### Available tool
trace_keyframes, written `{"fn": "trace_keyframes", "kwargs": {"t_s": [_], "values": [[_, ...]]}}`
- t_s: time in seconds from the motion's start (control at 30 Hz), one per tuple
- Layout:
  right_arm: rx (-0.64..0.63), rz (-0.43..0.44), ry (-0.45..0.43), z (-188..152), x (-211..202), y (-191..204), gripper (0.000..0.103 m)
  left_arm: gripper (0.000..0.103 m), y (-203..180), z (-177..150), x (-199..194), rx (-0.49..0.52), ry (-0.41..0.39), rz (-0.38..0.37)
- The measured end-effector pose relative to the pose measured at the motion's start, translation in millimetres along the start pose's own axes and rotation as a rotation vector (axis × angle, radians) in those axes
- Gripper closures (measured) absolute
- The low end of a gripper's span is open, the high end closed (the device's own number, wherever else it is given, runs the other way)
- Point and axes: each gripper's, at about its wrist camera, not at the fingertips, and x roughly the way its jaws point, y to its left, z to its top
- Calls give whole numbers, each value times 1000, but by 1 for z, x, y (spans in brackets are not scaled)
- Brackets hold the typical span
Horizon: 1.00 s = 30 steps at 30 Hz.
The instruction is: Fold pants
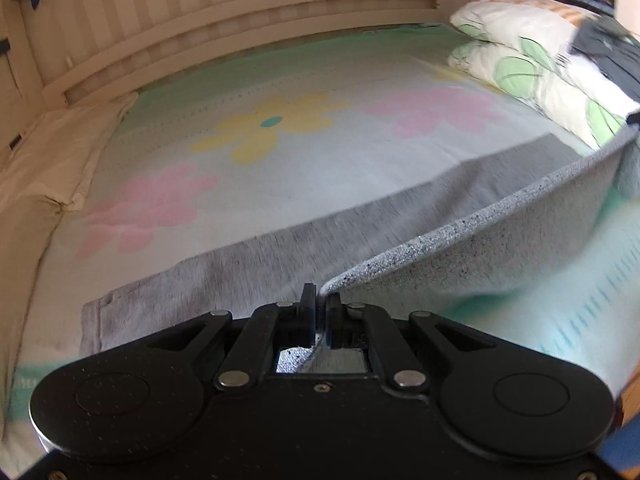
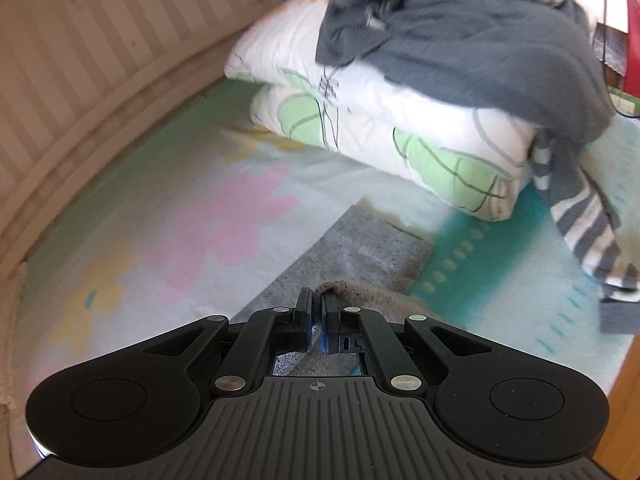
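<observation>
Grey pants (image 1: 280,252) lie flat across a flowered bed sheet (image 1: 280,120). My left gripper (image 1: 321,300) is shut on the near edge of the pants and lifts it, so a grey fold rises to the right toward the frame edge. In the right wrist view the pants (image 2: 360,248) show as a grey strip ahead. My right gripper (image 2: 317,300) is shut on a bunched edge of the pants just above the flat part.
A folded white-and-green duvet (image 2: 380,120) lies at the head of the bed with dark grey clothes (image 2: 480,40) piled on it. A striped garment (image 2: 588,224) hangs at the right. A slatted bed rail (image 1: 240,32) runs behind. A cream cushion (image 1: 52,160) sits at left.
</observation>
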Motion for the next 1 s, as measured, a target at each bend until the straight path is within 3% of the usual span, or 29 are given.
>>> {"fn": "trace_keyframes", "kwargs": {"t_s": [0.13, 0.67, 0.87, 0.97, 1.0], "values": [[-6, -55, 29, 6, 39, 13, 99, 96, 12, 22, 38, -45, 38, -17], [-98, -198, 82, 7, 147, 49, 99, 96, 5, 72, 147, -12, 125, 41], [-128, -198, 92, 8, 160, 57, 99, 94, 7, 68, 174, -30, 185, 36], [-173, -118, 36, 9, 158, 62, 96, 93, 10, 63, 180, -54, 209, 31], [-190, -96, 20, 10, 155, 62, 89, 93, 10, 62, 183, -60, 217, 29]]}}
